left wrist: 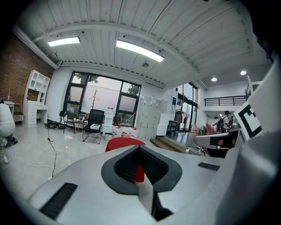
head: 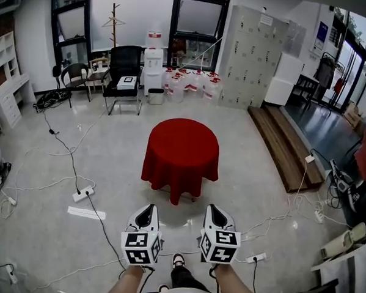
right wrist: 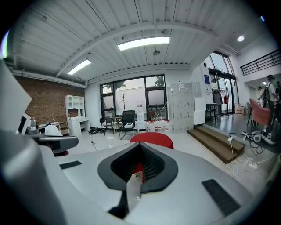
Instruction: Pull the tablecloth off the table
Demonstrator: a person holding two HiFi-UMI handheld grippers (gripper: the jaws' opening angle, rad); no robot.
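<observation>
While left tool (head: 152, 208) and right tool (head: 211, 207) hover closed, tablecloth (head: 179, 150) hangs.

The red tablecloth (head: 180, 152) drapes low, so nearly all of the table beneath it is hidden from me. My left gripper (left wrist: 140, 150) and right gripper (right wrist: 140, 148), both closed, block all but the cloth's top in their own views. My forearms (head: 126, 290) run off the head view's bottom edge.
</observation>
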